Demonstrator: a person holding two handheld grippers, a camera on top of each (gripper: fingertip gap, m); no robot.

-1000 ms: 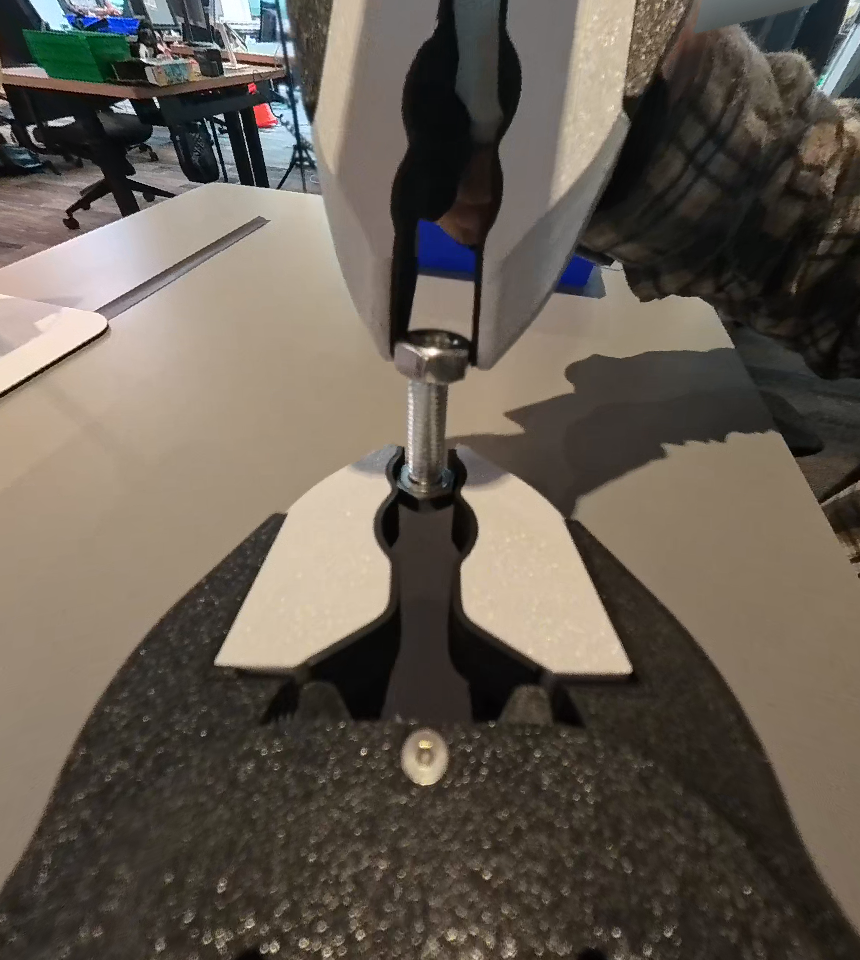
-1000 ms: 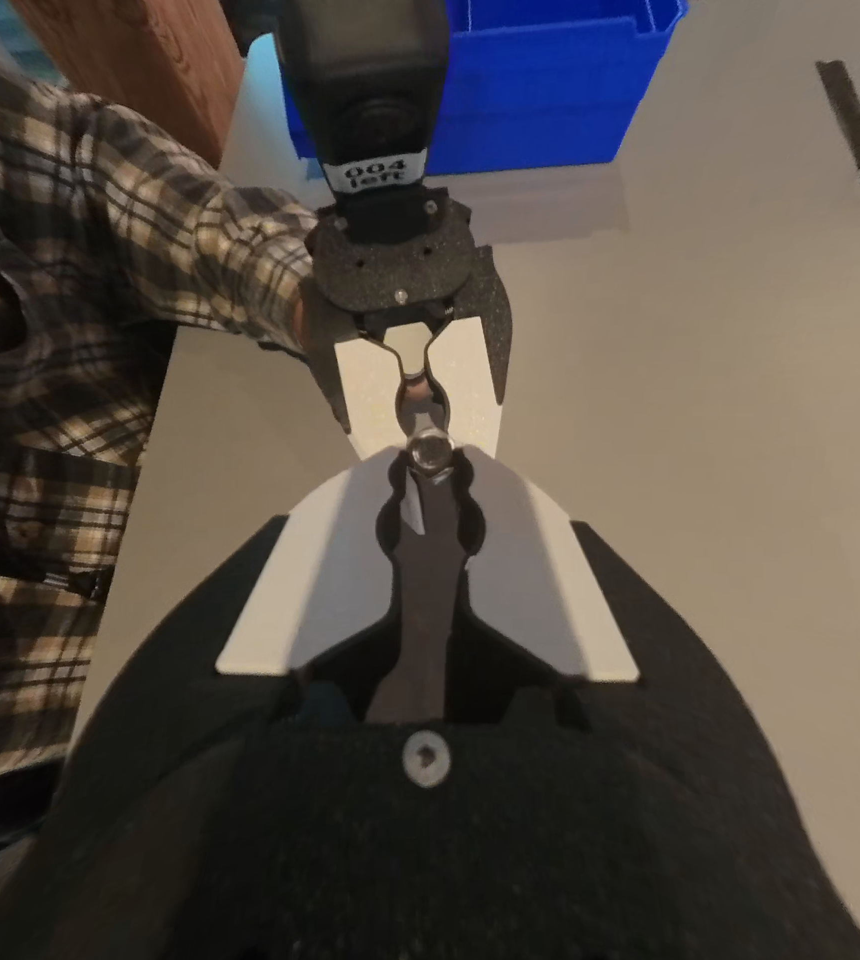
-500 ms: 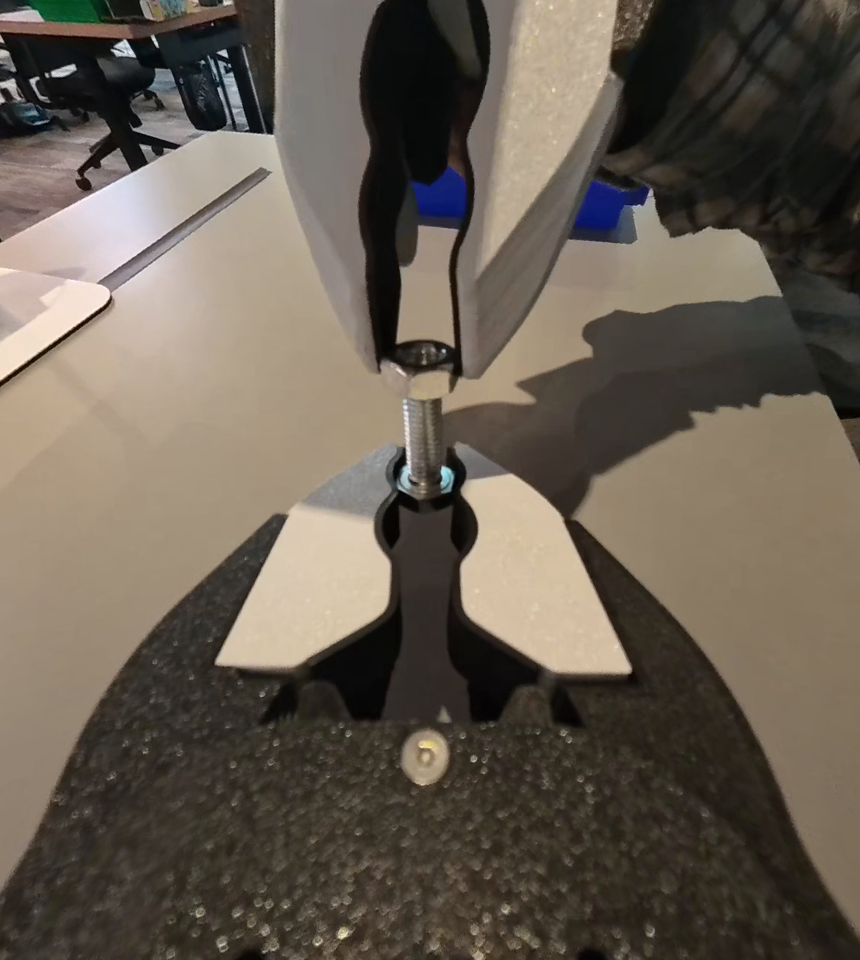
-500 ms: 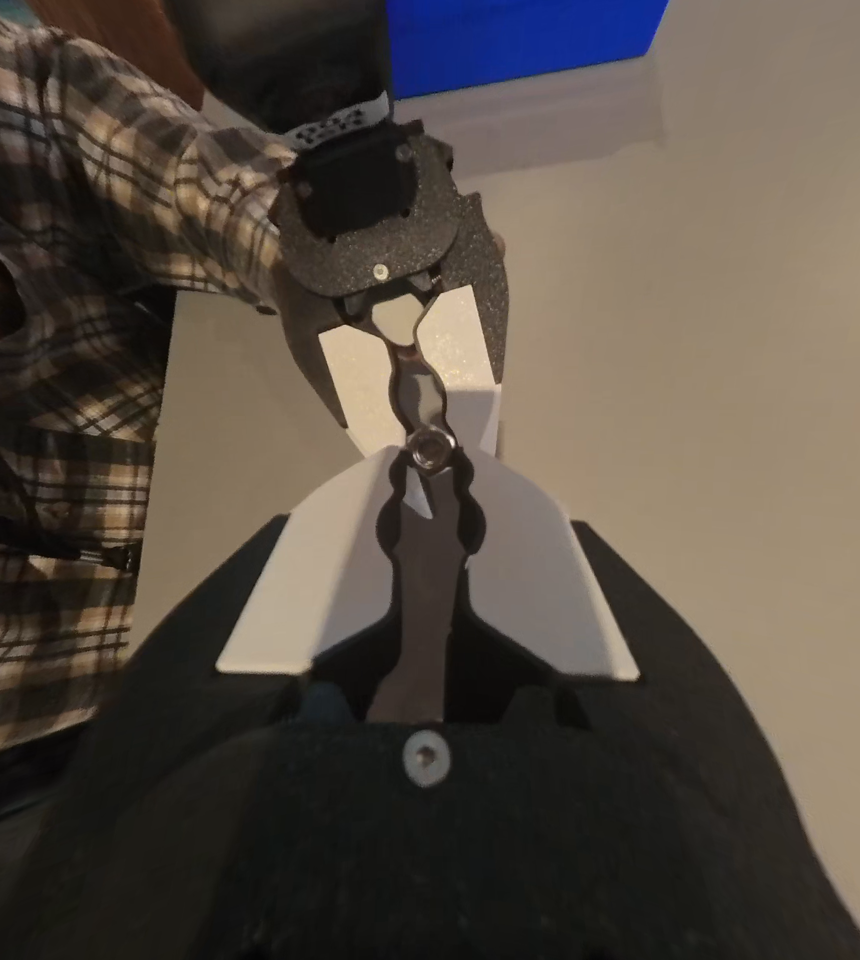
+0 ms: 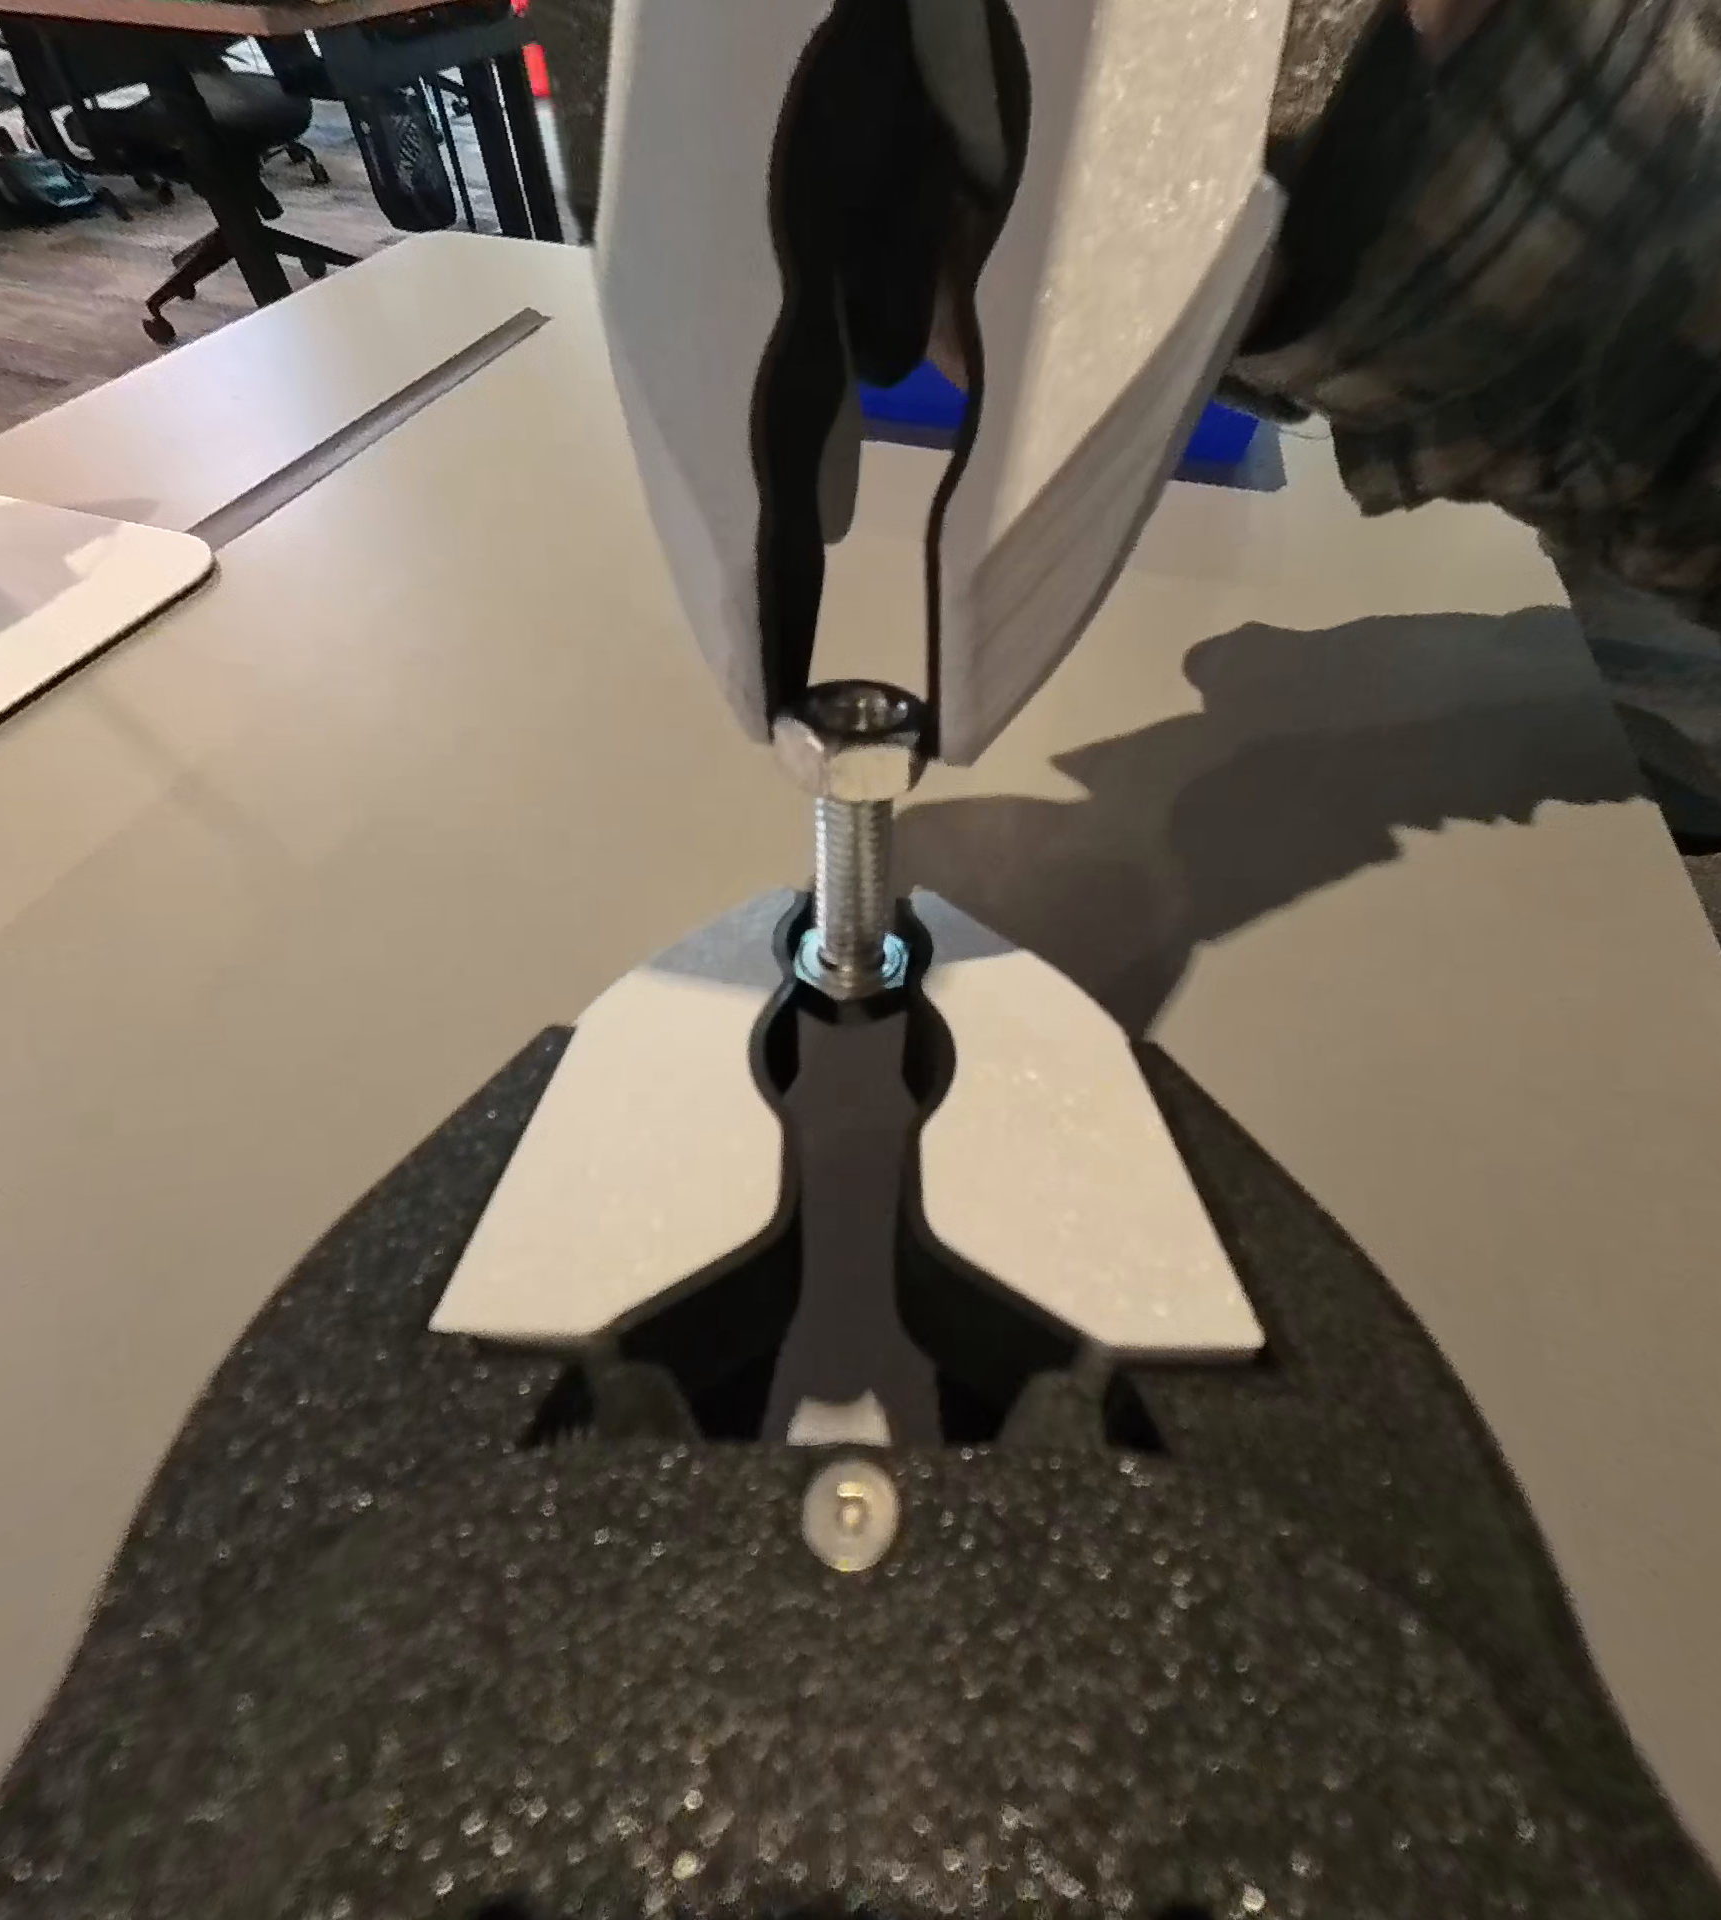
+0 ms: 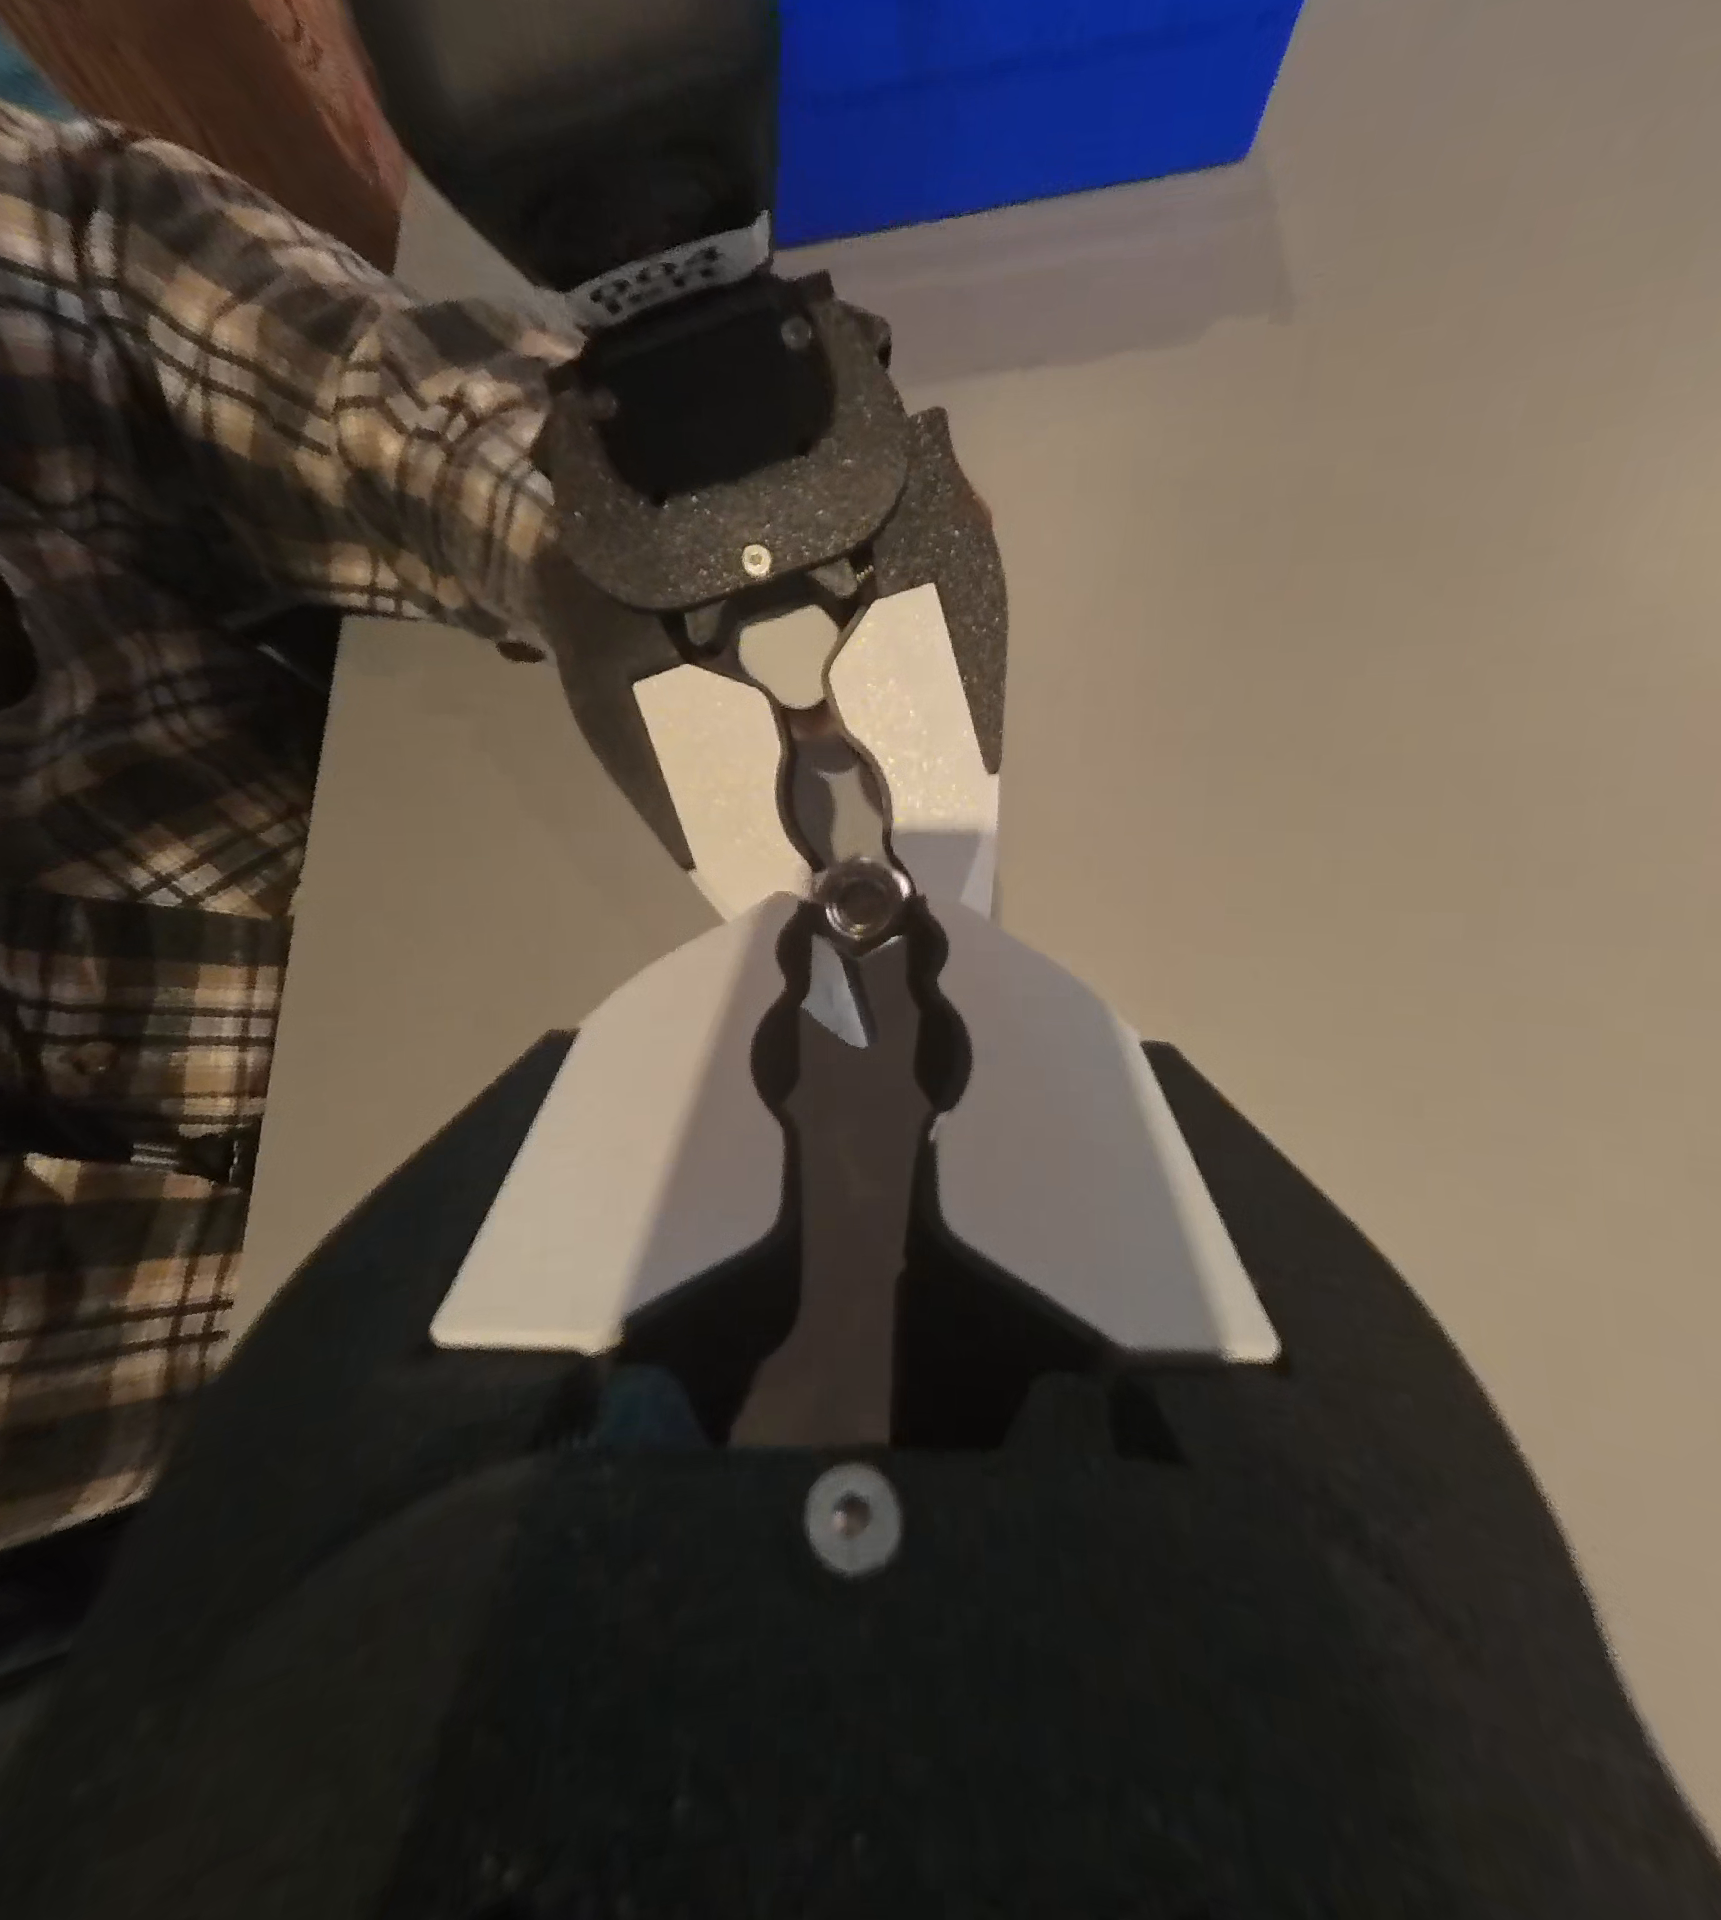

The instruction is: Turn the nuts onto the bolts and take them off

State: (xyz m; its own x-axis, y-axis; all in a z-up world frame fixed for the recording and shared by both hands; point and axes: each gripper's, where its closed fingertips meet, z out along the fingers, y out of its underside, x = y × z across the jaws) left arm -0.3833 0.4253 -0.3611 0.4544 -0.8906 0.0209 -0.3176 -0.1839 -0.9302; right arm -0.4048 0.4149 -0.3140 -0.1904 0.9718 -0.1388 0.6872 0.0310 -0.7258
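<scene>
A silver bolt [image 5: 848, 873] stands upright above the beige table [image 5: 420, 831]. My left gripper [image 5: 851, 966] is shut on a nut [image 5: 851, 974] that sits on the lower end of the thread. My right gripper [image 5: 856, 727] comes down from above and is shut on the bolt's hex head [image 5: 851, 764]. In the right wrist view my right gripper [image 6: 861, 927] holds the head [image 6: 861, 902] end-on. The left gripper [image 6: 856, 878] lies just beyond it, tilted. The nut is hidden there.
A blue bin [image 6: 1022, 104] stands at the table's far end and also shows in the left wrist view [image 5: 1220, 436]. A white board [image 5: 56, 603] lies at the left, beside a slot [image 5: 388, 416] in the tabletop. A plaid sleeve [image 6: 160, 520] is close by. Desks and chairs stand beyond. There is about 5 cm between the tips of the two grippers.
The two grippers have turned relative to each other about the bolt's axis; the left one now looks tilted in the right wrist view. Both keep their hold. The exposed thread looks slightly shorter.
</scene>
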